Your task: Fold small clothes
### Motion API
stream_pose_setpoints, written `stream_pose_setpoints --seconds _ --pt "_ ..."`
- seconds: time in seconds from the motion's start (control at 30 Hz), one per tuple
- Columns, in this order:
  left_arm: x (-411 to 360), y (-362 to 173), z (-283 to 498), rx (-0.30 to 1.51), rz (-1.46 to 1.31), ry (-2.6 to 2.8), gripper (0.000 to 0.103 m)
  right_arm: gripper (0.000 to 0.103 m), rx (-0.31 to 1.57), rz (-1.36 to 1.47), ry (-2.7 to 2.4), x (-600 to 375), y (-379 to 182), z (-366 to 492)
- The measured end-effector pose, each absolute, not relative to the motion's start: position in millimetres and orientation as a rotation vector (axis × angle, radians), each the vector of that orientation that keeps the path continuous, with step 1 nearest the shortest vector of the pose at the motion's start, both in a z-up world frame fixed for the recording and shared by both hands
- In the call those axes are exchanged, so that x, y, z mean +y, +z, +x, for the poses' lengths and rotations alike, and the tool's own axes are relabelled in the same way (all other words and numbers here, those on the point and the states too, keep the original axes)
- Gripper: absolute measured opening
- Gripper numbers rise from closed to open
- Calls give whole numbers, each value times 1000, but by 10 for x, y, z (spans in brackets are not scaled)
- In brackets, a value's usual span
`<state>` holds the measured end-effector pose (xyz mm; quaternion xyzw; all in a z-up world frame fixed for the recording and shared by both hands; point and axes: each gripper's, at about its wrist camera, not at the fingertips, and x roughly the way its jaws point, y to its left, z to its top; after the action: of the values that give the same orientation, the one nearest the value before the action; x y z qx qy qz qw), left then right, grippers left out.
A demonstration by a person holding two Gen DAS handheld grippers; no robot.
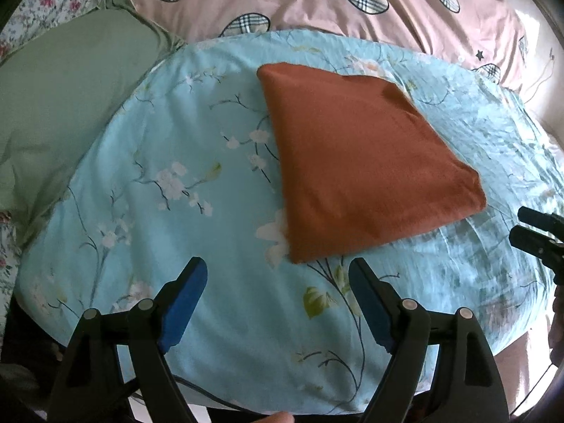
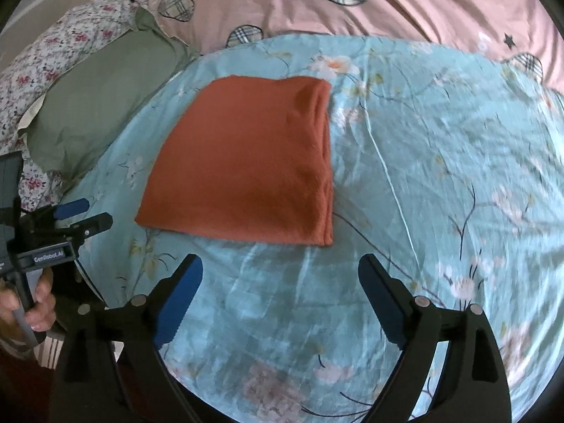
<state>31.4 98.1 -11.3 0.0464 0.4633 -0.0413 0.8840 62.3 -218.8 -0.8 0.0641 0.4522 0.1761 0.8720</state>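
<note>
A rust-orange garment point(image 1: 356, 169) lies folded into a flat square on the light-blue floral cover point(image 1: 197, 211); it also shows in the right wrist view point(image 2: 246, 165). My left gripper point(image 1: 278, 271) is open and empty, just short of the garment's near corner. My right gripper point(image 2: 280, 268) is open and empty, a little nearer than the garment's front edge. The right gripper's fingertips point(image 1: 532, 227) show at the right edge of the left wrist view. The left gripper point(image 2: 84, 215) shows at the left of the right wrist view.
A green pillow point(image 1: 63, 98) lies to the left of the blue cover. A pink duvet with plaid hearts point(image 1: 317, 3) lies behind it. A floral sheet point(image 2: 53, 49) sits at the far left. The blue cover's near edge drops off below the grippers.
</note>
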Motion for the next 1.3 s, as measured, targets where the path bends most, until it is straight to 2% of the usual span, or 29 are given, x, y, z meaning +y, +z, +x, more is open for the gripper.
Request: stream_pose_setpoints --seconds 0.1,0.2,0.5,1.3 --pt "1012 -1 312 941 92 -81 84 98 930 119 370 -2147 73 622" --pt "1025 103 305 923 94 -77 84 99 925 111 381 -2113 107 645" --pt "894 47 336 910 192 -22 85 99 974 95 389 -2032 -35 720" --pt "947 -20 340 932 144 -8 85 99 943 108 399 -1972 24 711"
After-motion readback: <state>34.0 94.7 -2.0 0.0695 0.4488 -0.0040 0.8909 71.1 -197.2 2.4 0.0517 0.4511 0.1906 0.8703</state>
